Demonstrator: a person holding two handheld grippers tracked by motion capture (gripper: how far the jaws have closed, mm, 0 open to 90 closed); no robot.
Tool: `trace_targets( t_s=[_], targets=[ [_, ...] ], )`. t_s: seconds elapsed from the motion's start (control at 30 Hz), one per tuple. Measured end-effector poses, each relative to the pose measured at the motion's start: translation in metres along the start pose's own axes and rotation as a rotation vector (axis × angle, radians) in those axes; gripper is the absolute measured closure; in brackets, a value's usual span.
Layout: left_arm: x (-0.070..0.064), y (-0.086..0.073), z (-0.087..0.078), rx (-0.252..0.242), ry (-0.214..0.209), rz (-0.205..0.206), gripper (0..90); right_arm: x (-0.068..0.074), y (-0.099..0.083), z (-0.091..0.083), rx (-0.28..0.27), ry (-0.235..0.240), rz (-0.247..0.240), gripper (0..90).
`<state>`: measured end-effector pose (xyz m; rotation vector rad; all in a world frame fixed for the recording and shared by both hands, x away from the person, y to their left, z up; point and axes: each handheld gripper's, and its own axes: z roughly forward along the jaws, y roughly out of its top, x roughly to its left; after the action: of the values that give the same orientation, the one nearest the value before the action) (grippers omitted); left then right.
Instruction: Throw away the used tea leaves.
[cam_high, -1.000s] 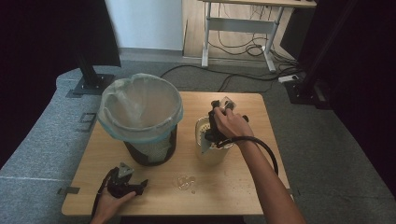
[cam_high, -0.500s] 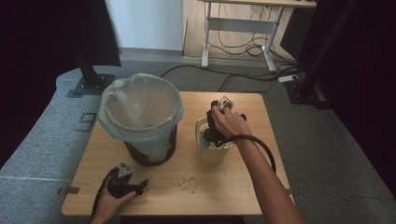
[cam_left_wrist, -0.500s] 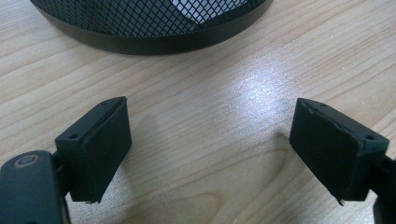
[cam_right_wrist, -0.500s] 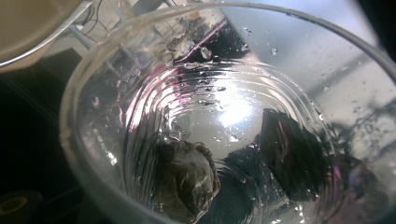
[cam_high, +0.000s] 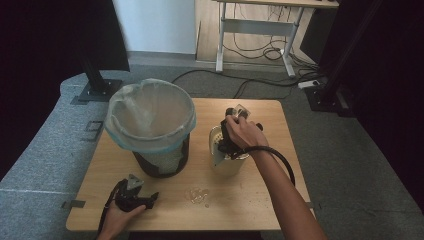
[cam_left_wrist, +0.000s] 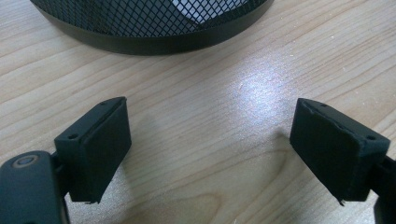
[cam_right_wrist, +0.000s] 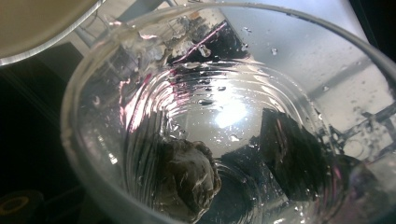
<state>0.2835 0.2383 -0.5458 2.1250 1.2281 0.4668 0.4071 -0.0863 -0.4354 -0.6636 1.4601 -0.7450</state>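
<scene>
Inside ribbed clear cup (cam_right_wrist: 224, 121), crumpled wad (cam_right_wrist: 187, 175)

Both grippers black: left gripper (cam_left_wrist: 210, 154) has square matte pads (cam_left_wrist: 100, 149); right gripper (cam_high: 227, 145) trails thick black cable (cam_high: 272, 152). Forearms bare.

We see a light wooden table (cam_high: 260, 200). On it stand a lined mesh bin (cam_high: 152, 130) at left and a glass jug (cam_high: 225, 160) at right; a small wet patch (cam_high: 197, 194) lies near, between them.
</scene>
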Motion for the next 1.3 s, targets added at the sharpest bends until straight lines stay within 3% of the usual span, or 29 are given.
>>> trace_targets(
  t_s=[0.07,0.13,0.17,0.23,0.33,0.37,0.47,0.5,0.53,0.6,0.63,0.67,0.7,0.77,0.8,0.83,0.87,0.93,0.97,1.0,1.03,1.07,1.13,1.2,1.27,1.3],
  targets=[
    [0.0,0.0,0.0,-0.001,0.0,0.001,12.1,-0.001,-0.001,0.002,0.019,-0.005,0.012,43.3],
    [0.0,0.0,0.0,0.0,0.0,0.001,12.1,0.0,0.001,0.001,-0.001,-0.008,-0.044,43.3],
    [0.0,0.0,0.0,-0.001,0.0,0.001,12.1,-0.001,0.001,0.0,-0.01,-0.007,-0.027,43.3],
    [0.0,0.0,0.0,0.0,-0.001,0.001,12.1,-0.003,-0.004,0.002,0.017,0.009,0.053,43.3],
    [0.0,0.0,0.0,0.0,-0.002,0.001,12.0,-0.002,-0.007,0.003,0.016,-0.004,0.006,43.3],
    [0.0,0.0,0.0,0.0,-0.001,0.001,12.0,-0.002,-0.008,0.002,0.01,-0.013,0.012,43.3],
    [0.0,0.0,0.0,0.0,0.0,0.001,12.1,0.0,-0.007,-0.001,-0.008,-0.015,0.082,43.4],
    [0.0,0.0,0.0,0.001,-0.001,0.002,12.1,-0.001,-0.01,-0.001,-0.008,-0.023,0.083,43.4],
    [0.0,0.0,0.0,0.001,-0.001,0.002,12.1,-0.003,-0.015,0.001,0.002,-0.03,0.103,43.4],
    [0.0,0.0,0.0,0.001,0.001,-0.001,11.9,-0.009,-0.022,0.005,0.047,-0.019,0.186,43.8],
    [0.0,0.0,0.0,0.002,0.001,-0.002,11.7,-0.007,-0.017,0.003,0.03,-0.024,0.123,43.8],
    [0.0,0.001,0.0,0.003,0.001,-0.001,11.7,-0.004,-0.01,0.0,0.004,-0.036,0.022,44.2],
    [0.0,0.001,0.0,0.003,0.001,-0.001,11.7,-0.002,-0.005,-0.002,-0.005,-0.051,0.007,44.8],
    [0.0,0.0,0.0,0.005,0.001,0.001,11.9,-0.005,-0.006,0.003,0.019,-0.04,0.075,45.1],
    [0.0,0.0,0.0,0.004,0.0,0.001,11.9,-0.004,-0.005,0.003,0.034,-0.03,0.037,45.1],
    [0.0,0.0,0.0,0.004,-0.001,0.0,11.9,-0.004,-0.002,0.004,0.028,-0.03,-0.058,45.1],
    [0.0,0.0,0.0,0.003,-0.002,0.0,12.0,-0.004,-0.001,0.004,0.009,-0.042,-0.088,45.3],
    [0.0,0.0,0.0,0.004,-0.002,0.001,11.9,-0.007,-0.004,0.005,0.047,-0.021,-0.032,45.3],
    [0.0,0.001,0.0,0.005,-0.002,0.001,11.7,-0.006,-0.002,0.005,0.054,-0.03,-0.061,45.3],
    [0.0,0.001,0.0,0.005,-0.002,0.001,11.7,-0.002,0.0,0.003,0.018,-0.048,-0.075,45.5],
    [0.0,0.001,0.0,0.006,-0.001,0.001,11.6,-0.003,0.002,0.002,0.011,-0.035,-0.067,45.5],
    [0.0,0.001,0.0,0.008,-0.001,0.002,11.7,-0.004,0.002,0.003,0.04,-0.03,-0.048,45.4],
    [0.0,0.001,0.0,0.007,0.0,0.0,11.8,-0.008,0.001,0.004,0.054,-0.056,-0.107,45.5],
    [0.0,0.001,0.0,0.009,-0.001,0.001,11.8,-0.006,0.004,0.001,0.031,-0.011,-0.052,45.4],
    [0.0,0.001,0.0,0.008,0.0,0.001,11.8,-0.01,-0.001,0.003,0.069,-0.018,-0.055,45.3],
    [0.0,0.001,0.0,0.007,-0.001,-0.001,11.7,-0.009,-0.001,0.003,0.054,-0.039,-0.084,45.4]
  ],
)
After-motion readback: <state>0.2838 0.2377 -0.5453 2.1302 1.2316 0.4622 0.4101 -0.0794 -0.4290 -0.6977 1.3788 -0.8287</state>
